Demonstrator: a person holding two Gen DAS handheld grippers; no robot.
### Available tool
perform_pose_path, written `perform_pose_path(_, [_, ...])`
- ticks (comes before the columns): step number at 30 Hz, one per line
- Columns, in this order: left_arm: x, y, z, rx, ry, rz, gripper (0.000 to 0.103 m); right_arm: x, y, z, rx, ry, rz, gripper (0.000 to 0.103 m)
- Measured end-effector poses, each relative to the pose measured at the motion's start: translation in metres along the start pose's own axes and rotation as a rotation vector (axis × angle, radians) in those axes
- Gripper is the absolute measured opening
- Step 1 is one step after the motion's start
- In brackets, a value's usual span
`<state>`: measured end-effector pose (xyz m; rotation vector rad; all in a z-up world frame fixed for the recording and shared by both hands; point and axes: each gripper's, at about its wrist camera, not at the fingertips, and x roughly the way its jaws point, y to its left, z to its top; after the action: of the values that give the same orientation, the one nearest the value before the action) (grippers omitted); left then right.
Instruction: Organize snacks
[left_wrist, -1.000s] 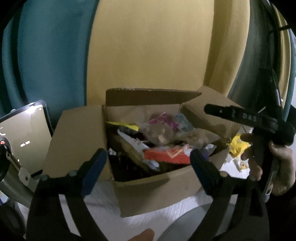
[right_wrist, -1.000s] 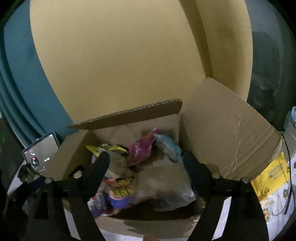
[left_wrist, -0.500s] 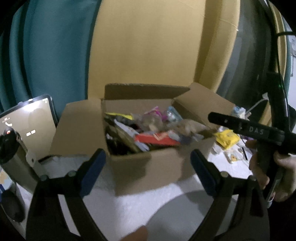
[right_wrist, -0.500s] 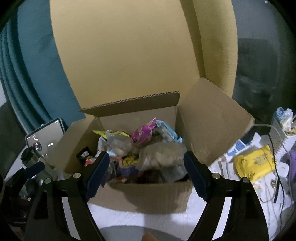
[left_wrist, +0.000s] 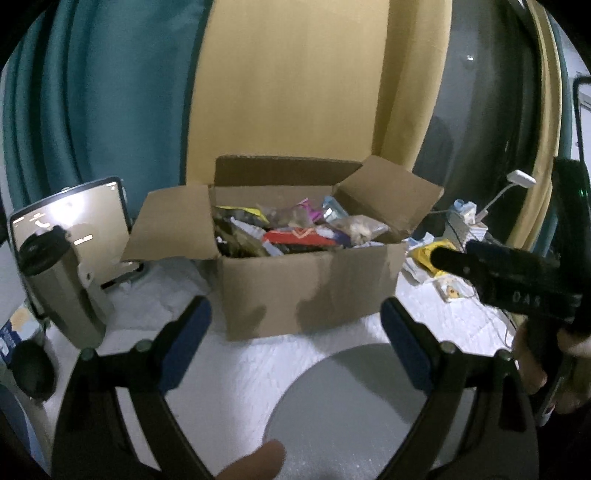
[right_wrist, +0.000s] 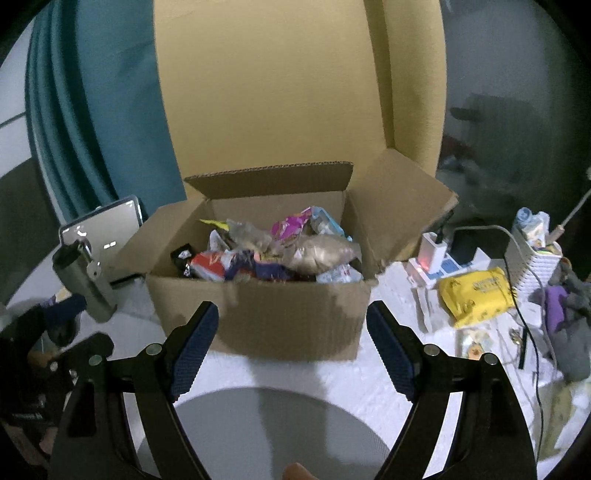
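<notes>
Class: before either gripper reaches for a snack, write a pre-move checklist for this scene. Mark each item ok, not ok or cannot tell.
1. Left gripper open, nothing between its jaws: ok.
2. Right gripper open, nothing between its jaws: ok.
3. Brown cardboard box flaps open: ok.
4. Snack packets reachable from above, red packet on top: ok.
5. Round grey plate bare, ready for snacks: ok.
6. Steel travel mug clear of left gripper's path: cannot tell.
</notes>
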<state>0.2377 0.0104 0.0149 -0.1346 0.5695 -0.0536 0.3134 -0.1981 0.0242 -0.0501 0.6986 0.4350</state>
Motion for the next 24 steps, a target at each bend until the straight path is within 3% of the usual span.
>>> perform_pose_path(11, [-0.048, -0.023, -0.028, 0.037, -0.037, -0.024, 0.094, -0.058, 0.013, -0.037, -0.022, -0.051, -0.021, 0.085])
perform_pose_path(24, [-0.119, -0.055, -0.029, 0.096, -0.206, -0.022, 0.094, -0.138, 0.022, -0.047, -0.047, -0.187, -0.042, 0.085])
